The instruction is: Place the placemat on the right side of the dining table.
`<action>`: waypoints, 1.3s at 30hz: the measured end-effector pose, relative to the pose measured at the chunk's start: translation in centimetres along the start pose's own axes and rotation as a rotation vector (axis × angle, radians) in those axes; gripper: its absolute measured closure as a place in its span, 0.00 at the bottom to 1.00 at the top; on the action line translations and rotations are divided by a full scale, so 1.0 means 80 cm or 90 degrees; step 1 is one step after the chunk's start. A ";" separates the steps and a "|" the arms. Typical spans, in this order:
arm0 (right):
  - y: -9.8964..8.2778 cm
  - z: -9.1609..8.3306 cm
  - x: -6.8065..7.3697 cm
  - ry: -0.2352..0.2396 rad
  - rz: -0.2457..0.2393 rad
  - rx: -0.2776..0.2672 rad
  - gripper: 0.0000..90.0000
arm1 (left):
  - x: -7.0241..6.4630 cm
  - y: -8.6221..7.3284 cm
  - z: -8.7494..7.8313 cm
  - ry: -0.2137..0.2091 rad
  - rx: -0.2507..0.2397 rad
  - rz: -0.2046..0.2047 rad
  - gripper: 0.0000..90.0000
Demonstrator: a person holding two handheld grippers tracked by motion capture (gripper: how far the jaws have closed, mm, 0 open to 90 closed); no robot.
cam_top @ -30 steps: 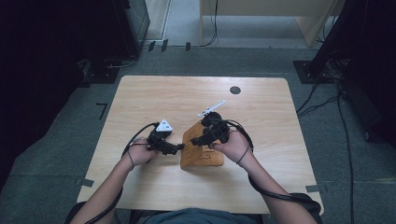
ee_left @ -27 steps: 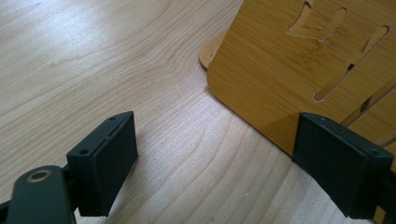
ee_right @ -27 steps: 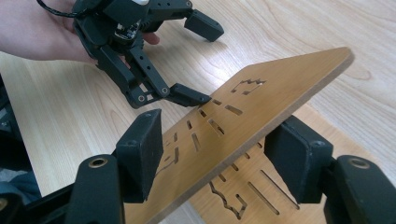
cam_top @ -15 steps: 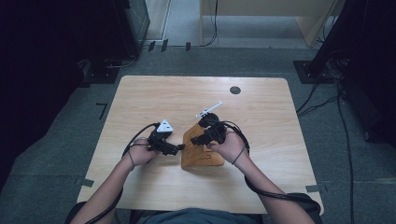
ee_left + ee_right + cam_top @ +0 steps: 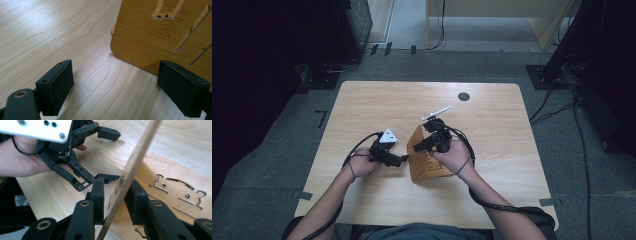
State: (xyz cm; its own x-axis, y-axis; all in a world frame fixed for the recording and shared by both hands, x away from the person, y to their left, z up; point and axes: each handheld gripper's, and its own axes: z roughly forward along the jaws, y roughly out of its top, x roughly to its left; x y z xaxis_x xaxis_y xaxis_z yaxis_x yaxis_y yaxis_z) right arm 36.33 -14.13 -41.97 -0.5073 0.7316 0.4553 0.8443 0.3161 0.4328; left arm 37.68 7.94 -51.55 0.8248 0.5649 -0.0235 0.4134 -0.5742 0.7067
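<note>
Smooth pale wood-grain table (image 5: 362,105), thin bamboo-look panel (image 5: 150,37) (matt black jaws)

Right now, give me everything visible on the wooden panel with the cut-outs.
The wooden panel is thin, light brown, bamboo-like, with rounded corners and laser-cut slots and shapes. It stands raised at an angle, hinged along its near edge to a second cut-out board lying flat on the table. The right gripper straddles its top edge, jaws just closing on it. The left gripper, open, sits at its lower corner, one jaw close against it.
</note>
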 end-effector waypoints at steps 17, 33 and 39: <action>0.003 -0.007 -0.023 0.063 0.082 -0.024 0.97 | 0.017 -0.007 -0.018 -0.039 -0.016 -0.034 0.14; 0.008 -0.040 -0.056 0.072 0.111 -0.089 0.97 | 0.015 -0.007 -0.014 -0.030 -0.015 -0.039 0.15; 0.009 -0.051 -0.069 0.052 0.116 -0.112 0.97 | 0.015 -0.008 -0.013 -0.027 -0.010 -0.040 0.15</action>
State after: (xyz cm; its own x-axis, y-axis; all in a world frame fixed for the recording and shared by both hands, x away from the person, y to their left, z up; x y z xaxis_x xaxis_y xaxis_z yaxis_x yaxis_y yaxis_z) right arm 39.00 -20.37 -41.03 -0.3680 0.7135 0.5962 0.8837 0.0691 0.4629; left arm 38.04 9.60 -51.30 0.8128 0.5743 -0.0977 0.4596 -0.5290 0.7134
